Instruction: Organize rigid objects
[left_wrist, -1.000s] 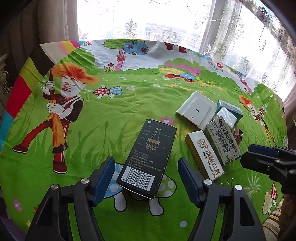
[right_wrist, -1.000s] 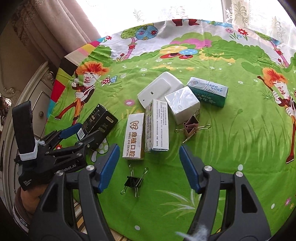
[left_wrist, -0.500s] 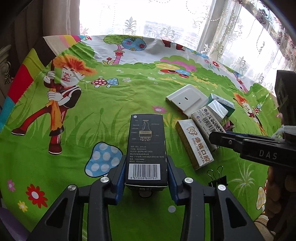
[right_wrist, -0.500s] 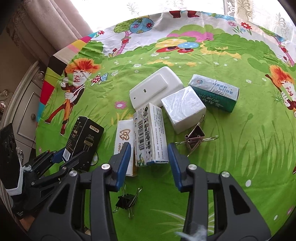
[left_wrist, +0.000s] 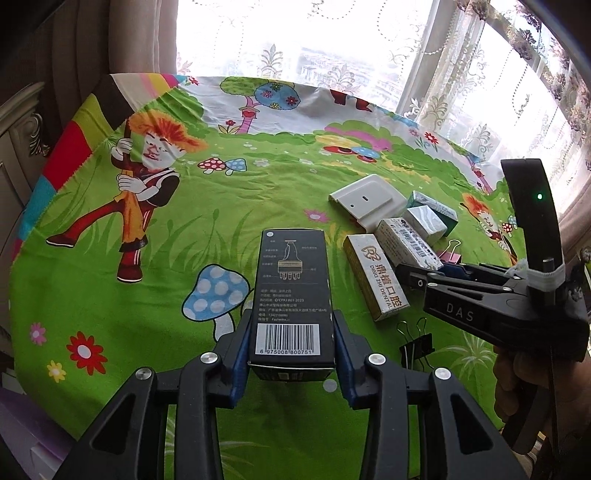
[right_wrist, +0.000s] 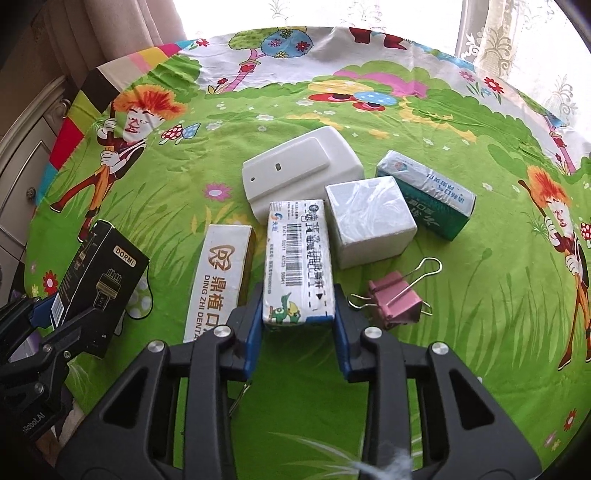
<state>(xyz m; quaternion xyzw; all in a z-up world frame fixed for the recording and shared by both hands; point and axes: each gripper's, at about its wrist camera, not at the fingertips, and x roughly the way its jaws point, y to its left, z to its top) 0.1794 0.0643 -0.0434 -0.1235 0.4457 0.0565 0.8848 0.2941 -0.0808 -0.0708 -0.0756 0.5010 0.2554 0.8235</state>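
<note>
With bare green cartoon-print tablecloth to its left, the left gripper clamps the tall black barcode carton, the right gripper clamps the white barcode-labelled box wedged between neighbours, and only the right wrist view shows the pink binder clip clearly
</note>
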